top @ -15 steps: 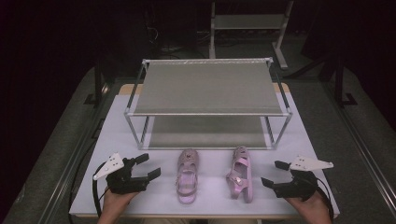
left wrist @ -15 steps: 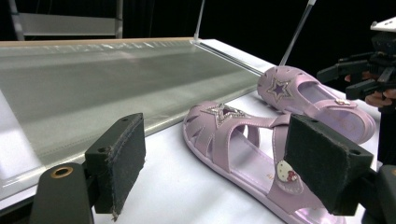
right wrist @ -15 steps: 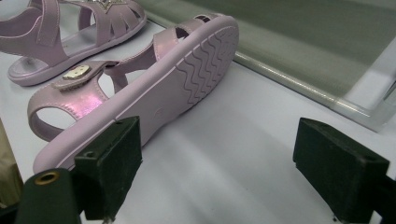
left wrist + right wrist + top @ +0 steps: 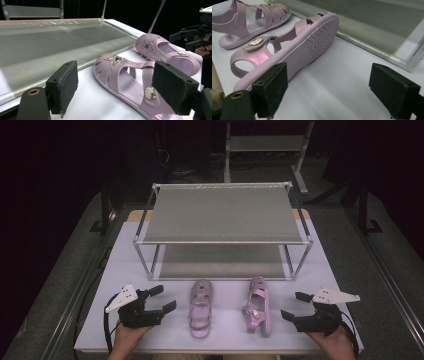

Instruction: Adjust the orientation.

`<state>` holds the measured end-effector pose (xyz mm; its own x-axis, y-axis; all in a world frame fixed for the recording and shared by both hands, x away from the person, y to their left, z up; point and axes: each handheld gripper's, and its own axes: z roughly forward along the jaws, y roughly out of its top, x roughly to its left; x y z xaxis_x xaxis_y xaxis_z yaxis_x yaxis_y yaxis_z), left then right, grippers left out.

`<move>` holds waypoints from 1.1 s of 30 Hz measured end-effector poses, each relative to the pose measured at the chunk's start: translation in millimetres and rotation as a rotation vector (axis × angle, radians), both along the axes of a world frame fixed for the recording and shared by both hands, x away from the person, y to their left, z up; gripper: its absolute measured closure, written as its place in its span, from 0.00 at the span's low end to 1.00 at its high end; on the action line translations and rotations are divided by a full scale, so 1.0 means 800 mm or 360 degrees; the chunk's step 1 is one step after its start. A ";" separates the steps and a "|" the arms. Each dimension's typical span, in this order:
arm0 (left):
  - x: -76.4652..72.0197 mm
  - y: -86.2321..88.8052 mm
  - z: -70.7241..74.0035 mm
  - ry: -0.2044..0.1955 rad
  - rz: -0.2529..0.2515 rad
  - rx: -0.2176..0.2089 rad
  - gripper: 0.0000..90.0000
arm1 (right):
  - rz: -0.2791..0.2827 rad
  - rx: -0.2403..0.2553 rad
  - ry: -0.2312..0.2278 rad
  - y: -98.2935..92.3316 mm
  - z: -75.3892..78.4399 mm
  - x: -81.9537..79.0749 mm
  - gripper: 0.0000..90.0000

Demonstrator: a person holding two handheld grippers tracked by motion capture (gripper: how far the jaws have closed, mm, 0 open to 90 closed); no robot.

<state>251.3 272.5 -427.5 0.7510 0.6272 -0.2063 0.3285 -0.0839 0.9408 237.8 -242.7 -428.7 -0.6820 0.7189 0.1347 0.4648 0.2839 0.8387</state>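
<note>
Two pink strap sandals lie on the white table (image 4: pixel 100 320) in front of a rack. The left sandal (image 4: pixel 200 314) (image 4: pixel 125 80) lies flat, toe toward the rack. The right sandal (image 4: pixel 258 313) (image 4: pixel 312 47) is tipped on its side, with its ridged sole toward my right gripper. My left gripper (image 4: pixel 165 298) (image 4: pixel 117 87) is open, a little left of the left sandal and not touching it. My right gripper (image 4: pixel 291 305) (image 4: pixel 332 90) is open, just right of the right sandal, with bare table between its pads.
A two-tier metal shoe rack (image 4: pixel 222 212) with grey shelves stands behind the sandals; its lower shelf (image 4: pixel 374 25) lies close to their toes. A strip of bare table runs along the front edge. Dark floor and another frame (image 4: pixel 265 142) lie beyond.
</note>
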 end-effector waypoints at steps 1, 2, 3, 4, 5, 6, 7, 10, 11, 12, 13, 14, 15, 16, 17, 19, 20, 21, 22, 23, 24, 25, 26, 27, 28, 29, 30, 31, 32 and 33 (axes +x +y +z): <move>0.000 -0.002 0.000 0.0000 -0.0008 -0.0003 0.23 | -0.0005 0.0000 -0.0004 0.000 0.001 -0.001 0.17; -0.001 -0.004 0.000 0.0002 -0.0016 -0.0003 0.24 | -0.0010 0.0005 -0.0013 0.000 0.001 -0.001 0.17; 0.000 -0.007 0.000 0.0009 -0.0023 -0.0003 0.24 | -0.0013 0.0013 -0.0014 0.000 0.002 -0.001 0.17; 0.000 -0.008 0.000 0.0013 -0.0032 -0.0001 0.25 | -0.0019 0.0019 -0.0015 0.000 0.002 -0.002 0.17; 0.000 -0.011 -0.001 0.0013 -0.0044 0.0006 0.25 | -0.0020 0.0020 -0.0015 0.000 0.002 -0.002 0.17; 0.001 -0.013 -0.001 0.0014 -0.0050 0.0013 0.26 | -0.0020 0.0019 -0.0012 0.000 0.002 -0.002 0.17; 0.002 -0.017 -0.001 0.0018 -0.0057 0.0027 0.26 | -0.0020 0.0020 -0.0012 0.000 0.002 -0.002 0.17; 0.004 -0.025 -0.003 0.0037 -0.0074 0.0042 0.26 | -0.0027 0.0022 -0.0014 -0.002 0.001 -0.001 0.17; 0.003 -0.027 -0.004 0.0048 -0.0076 0.0038 0.26 | -0.0030 0.0026 -0.0012 -0.003 0.001 -0.001 0.17; 0.003 -0.029 -0.004 0.0056 -0.0084 0.0032 0.26 | -0.0035 0.0032 -0.0012 -0.004 0.001 -0.001 0.17; 0.002 -0.031 -0.004 0.0064 -0.0088 0.0029 0.26 | -0.0036 0.0038 -0.0014 -0.004 0.001 -0.001 0.17; 0.001 -0.033 -0.003 0.0065 -0.0088 0.0031 0.26 | -0.0037 0.0041 -0.0015 -0.005 0.001 -0.001 0.17; -0.001 -0.036 -0.002 0.0063 -0.0092 0.0035 0.26 | -0.0037 0.0042 -0.0015 -0.005 0.001 -0.001 0.17; -0.003 -0.038 -0.002 0.0061 -0.0094 0.0039 0.26 | -0.0036 0.0040 -0.0017 -0.005 0.001 -0.002 0.17; -0.005 -0.041 -0.001 0.0057 -0.0086 0.0043 0.27 | -0.0037 0.0040 -0.0017 -0.005 0.001 -0.002 0.17; -0.009 -0.045 -0.001 0.0074 -0.0078 0.0051 0.28 | -0.0034 0.0036 -0.0017 -0.005 0.002 -0.004 0.17; -0.010 -0.046 -0.002 0.0081 -0.0075 0.0048 0.28 | -0.0031 0.0037 -0.0019 -0.004 0.003 -0.005 0.17; -0.013 -0.048 -0.002 0.0094 -0.0072 0.0050 0.29 | -0.0031 0.0037 -0.0024 -0.004 0.003 -0.006 0.17; -0.014 -0.049 -0.002 0.0096 -0.0066 0.0056 0.30 | -0.0033 0.0038 -0.0031 -0.004 0.005 -0.007 0.17; -0.016 -0.051 -0.002 0.0094 -0.0063 0.0064 0.31 | -0.0030 0.0040 -0.0036 -0.003 0.006 -0.007 0.17; -0.017 -0.053 -0.001 0.0093 -0.0064 0.0064 0.32 | -0.0030 0.0040 -0.0040 -0.003 0.007 -0.008 0.17; -0.019 -0.054 -0.001 0.0094 -0.0062 0.0075 0.33 | -0.0029 0.0037 -0.0043 -0.002 0.007 -0.008 0.17; -0.020 -0.055 -0.001 0.0100 -0.0062 0.0080 0.33 | -0.0026 0.0035 -0.0046 -0.001 0.007 -0.008 0.17; -0.020 -0.057 -0.001 0.0102 -0.0067 0.0089 0.34 | -0.0025 0.0034 -0.0044 -0.001 0.007 -0.008 0.17; -0.021 -0.059 -0.001 0.0112 -0.0067 0.0091 0.35 | -0.0024 0.0030 -0.0043 0.000 0.007 -0.008 0.17; -0.021 -0.060 -0.001 0.0120 -0.0070 0.0095 0.35 | -0.0021 0.0030 -0.0044 0.001 0.007 -0.008 0.17; -0.021 -0.062 -0.001 0.0127 -0.0072 0.0097 0.36 | -0.0020 0.0030 -0.0044 0.001 0.007 -0.008 0.17; -0.021 -0.063 -0.002 0.0132 -0.0077 0.0104 0.36 | -0.0018 0.0030 -0.0045 0.001 0.008 -0.008 0.17; -0.021 -0.064 -0.002 0.0135 -0.0085 0.0111 0.37 | -0.0019 0.0029 -0.0044 0.001 0.007 -0.008 0.17; -0.021 -0.067 -0.002 0.0142 -0.0085 0.0124 0.37 | -0.0017 0.0031 -0.0048 0.001 0.007 -0.007 0.17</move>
